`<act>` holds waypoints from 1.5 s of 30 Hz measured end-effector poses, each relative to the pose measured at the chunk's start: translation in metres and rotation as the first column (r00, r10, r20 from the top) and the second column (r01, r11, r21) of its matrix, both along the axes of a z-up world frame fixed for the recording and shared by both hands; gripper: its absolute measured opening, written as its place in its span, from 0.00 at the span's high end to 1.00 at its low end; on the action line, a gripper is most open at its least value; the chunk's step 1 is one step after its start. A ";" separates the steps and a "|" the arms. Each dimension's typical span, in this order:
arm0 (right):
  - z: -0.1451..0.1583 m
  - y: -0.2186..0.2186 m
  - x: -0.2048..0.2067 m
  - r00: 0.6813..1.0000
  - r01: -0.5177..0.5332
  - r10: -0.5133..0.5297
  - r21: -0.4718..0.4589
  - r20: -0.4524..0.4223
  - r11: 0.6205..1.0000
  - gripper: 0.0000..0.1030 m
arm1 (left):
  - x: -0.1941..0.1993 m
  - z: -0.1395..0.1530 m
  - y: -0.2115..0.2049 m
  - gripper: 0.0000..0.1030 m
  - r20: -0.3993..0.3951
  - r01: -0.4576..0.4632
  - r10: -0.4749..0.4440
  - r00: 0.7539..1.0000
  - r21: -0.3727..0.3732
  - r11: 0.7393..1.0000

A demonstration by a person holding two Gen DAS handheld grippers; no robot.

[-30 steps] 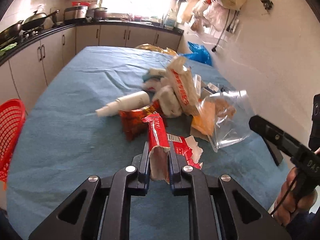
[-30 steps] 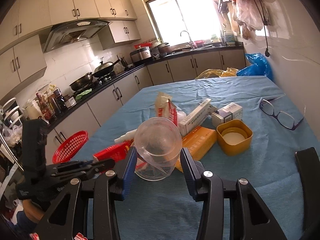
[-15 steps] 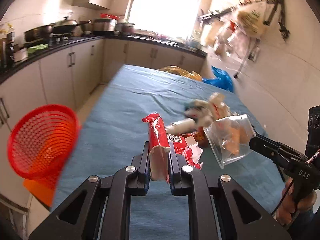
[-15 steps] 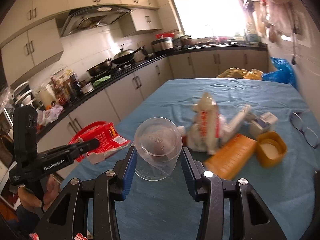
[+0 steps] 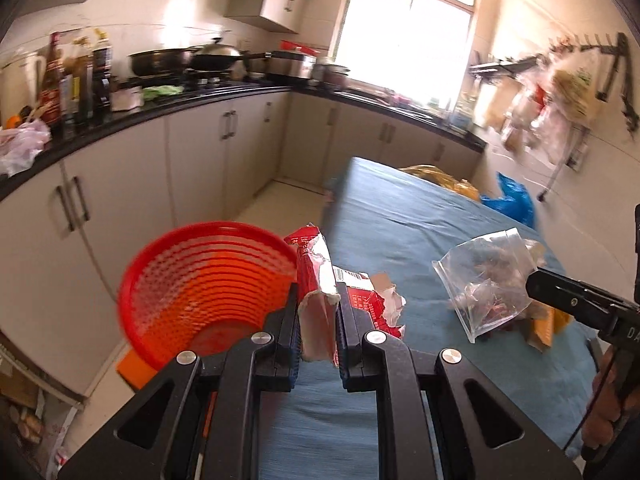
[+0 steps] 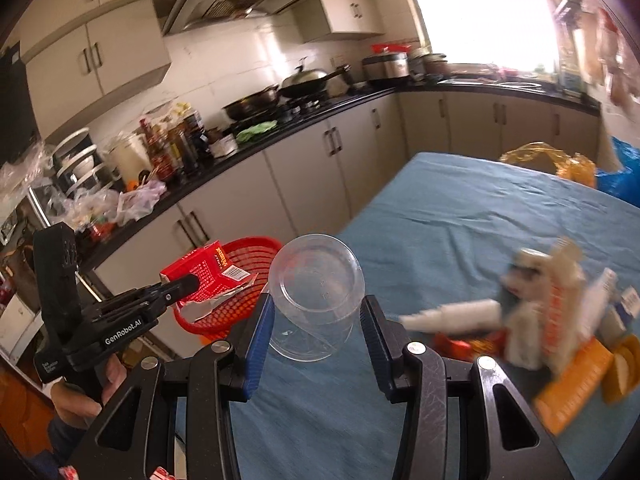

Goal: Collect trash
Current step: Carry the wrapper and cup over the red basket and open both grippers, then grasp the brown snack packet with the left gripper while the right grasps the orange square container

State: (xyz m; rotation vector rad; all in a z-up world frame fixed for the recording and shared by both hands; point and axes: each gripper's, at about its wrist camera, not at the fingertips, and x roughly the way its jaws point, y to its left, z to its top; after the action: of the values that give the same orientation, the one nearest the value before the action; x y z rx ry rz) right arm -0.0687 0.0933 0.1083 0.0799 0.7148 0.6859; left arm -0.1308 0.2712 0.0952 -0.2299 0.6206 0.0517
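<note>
The left gripper is clamped tight on a torn red carton, its flattened white-lined end pinched between the pads and the ragged flap hanging off to the right. The right gripper is closed on a clear plastic cup, held on its side with the base facing the camera. A second ago both loads hung over the trash heap in the middle of the table; now both have swung off toward the table's edge, and the red mesh basket, earlier only a sliver at the frame edge, sits just ahead of the left jaws, below the table edge and in front of the kitchen cabinets. From the right wrist view the carton already hangs over the basket's rim, so it looks ready to drop, with the cup a little short of it. The remaining pile of wrappers, a white bottle and an orange box lies on the blue tablecloth, well apart from the basket, awaiting further trips.
</note>
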 end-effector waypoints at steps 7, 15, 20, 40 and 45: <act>-0.007 0.077 0.029 0.996 -0.081 0.080 -0.024 -0.032 0.996 0.53 | 0.006 -0.017 0.047 0.87 -0.045 -0.096 0.096 0.994 0.002 0.995; -0.025 0.126 0.057 0.992 -0.103 0.102 -0.019 -0.077 0.994 0.51 | 0.015 -0.029 0.076 0.84 -0.065 -0.164 0.165 0.984 0.024 0.986; -0.034 0.139 0.068 0.991 -0.092 0.090 -0.009 -0.100 0.996 0.45 | 0.010 -0.028 0.076 0.43 -0.032 -0.195 0.196 0.980 0.036 0.980; -0.012 -0.068 -0.008 0.985 0.174 -0.174 0.047 0.012 0.984 0.39 | 0.010 -0.019 -0.069 0.39 -0.010 0.114 -0.114 0.993 0.063 0.991; -0.014 -0.152 -0.016 0.945 0.327 -0.328 0.110 -0.015 0.938 0.40 | 0.018 -0.021 -0.124 0.35 -0.036 0.240 -0.237 0.971 0.128 0.962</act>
State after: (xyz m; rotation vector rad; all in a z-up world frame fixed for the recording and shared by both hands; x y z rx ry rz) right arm -0.0848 -0.0588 0.0947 0.2939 0.6402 0.4045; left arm -0.1125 0.1476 0.0745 -0.0257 0.6591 -0.1375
